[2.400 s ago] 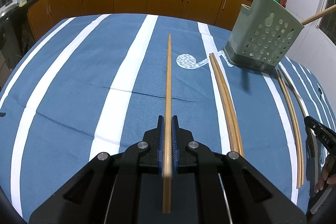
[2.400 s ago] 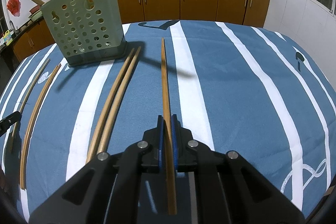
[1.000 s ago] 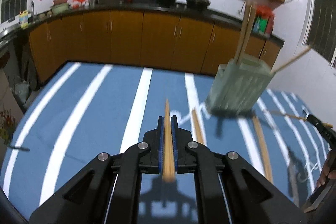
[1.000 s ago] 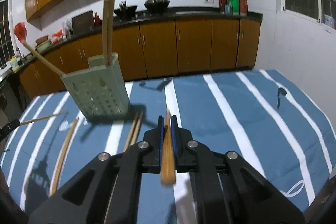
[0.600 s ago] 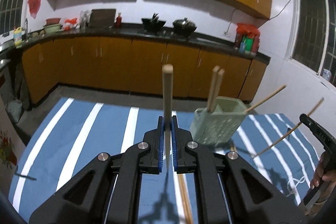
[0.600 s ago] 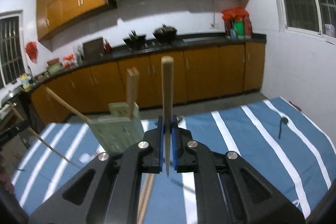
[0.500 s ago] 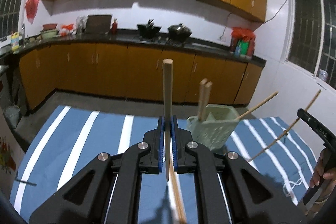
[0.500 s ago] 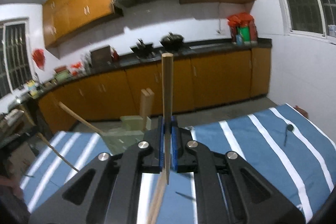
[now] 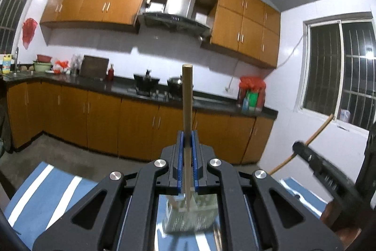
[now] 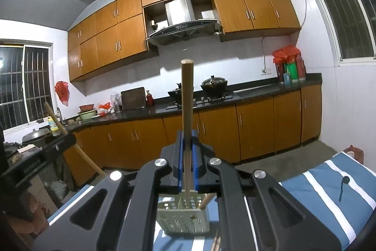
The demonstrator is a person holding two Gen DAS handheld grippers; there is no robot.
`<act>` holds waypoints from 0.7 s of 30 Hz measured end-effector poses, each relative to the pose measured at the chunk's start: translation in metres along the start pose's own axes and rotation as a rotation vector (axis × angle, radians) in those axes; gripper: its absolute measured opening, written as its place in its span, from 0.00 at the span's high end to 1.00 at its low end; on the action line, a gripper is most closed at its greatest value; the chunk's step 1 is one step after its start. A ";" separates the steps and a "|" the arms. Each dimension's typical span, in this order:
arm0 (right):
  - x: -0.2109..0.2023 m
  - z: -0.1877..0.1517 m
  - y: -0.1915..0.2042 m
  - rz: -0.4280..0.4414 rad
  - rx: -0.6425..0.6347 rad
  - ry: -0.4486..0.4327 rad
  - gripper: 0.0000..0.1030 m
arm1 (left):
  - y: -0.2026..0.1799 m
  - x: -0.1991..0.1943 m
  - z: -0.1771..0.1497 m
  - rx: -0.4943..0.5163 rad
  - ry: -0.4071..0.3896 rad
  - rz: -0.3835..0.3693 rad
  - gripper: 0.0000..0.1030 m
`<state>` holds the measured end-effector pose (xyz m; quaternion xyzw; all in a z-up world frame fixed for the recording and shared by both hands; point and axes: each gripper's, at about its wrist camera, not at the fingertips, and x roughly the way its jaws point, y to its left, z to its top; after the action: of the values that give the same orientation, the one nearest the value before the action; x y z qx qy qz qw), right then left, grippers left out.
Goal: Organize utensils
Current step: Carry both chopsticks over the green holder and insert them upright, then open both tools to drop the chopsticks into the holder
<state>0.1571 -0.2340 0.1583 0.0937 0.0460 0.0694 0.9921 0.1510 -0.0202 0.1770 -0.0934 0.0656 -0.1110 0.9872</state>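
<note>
Wooden chopstick point(image 9: 187, 95) stands upright, clenched in the left tool point(image 9: 187, 152), its lower end over the green holder point(image 9: 188, 215) below. The right tool point(image 10: 187, 152) likewise grips an upright chopstick point(image 10: 187, 95) above the holder point(image 10: 183, 218), which stands on the blue striped counter point(image 10: 329, 182).

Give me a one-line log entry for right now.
left gripper: jaws shut on chopstick | right gripper: jaws shut on second chopstick | both upright above green holder

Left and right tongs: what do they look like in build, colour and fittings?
Both alike: the left tongs and right tongs have matte black angular linkage arms with triangular cut-outs, round silver pivot bolts, and two narrow blue-padded fingers. No cables, markings or sleeves show.
</note>
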 end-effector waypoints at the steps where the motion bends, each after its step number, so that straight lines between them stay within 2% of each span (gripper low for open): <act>1: 0.004 0.000 0.000 -0.004 -0.001 -0.003 0.92 | -0.001 0.005 0.000 0.003 -0.013 0.007 0.93; 4: 0.021 -0.004 -0.001 -0.006 0.003 0.005 0.92 | -0.005 0.019 -0.007 0.003 -0.017 0.019 0.93; 10: 0.054 -0.025 0.000 -0.012 -0.011 0.081 0.92 | -0.002 0.048 -0.032 -0.016 0.036 0.034 0.93; 17: 0.066 -0.046 0.004 0.000 -0.024 0.157 0.89 | 0.002 0.064 -0.055 -0.012 0.111 0.034 0.92; 19: 0.060 -0.046 0.004 0.001 -0.030 0.151 0.85 | 0.005 0.060 -0.054 -0.024 0.112 0.030 0.86; 21: 0.053 -0.043 0.003 -0.001 -0.027 0.137 0.81 | 0.009 0.053 -0.049 -0.039 0.100 0.036 0.62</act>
<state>0.2047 -0.2155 0.1122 0.0754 0.1127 0.0758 0.9879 0.1970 -0.0323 0.1214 -0.1056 0.1186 -0.0966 0.9826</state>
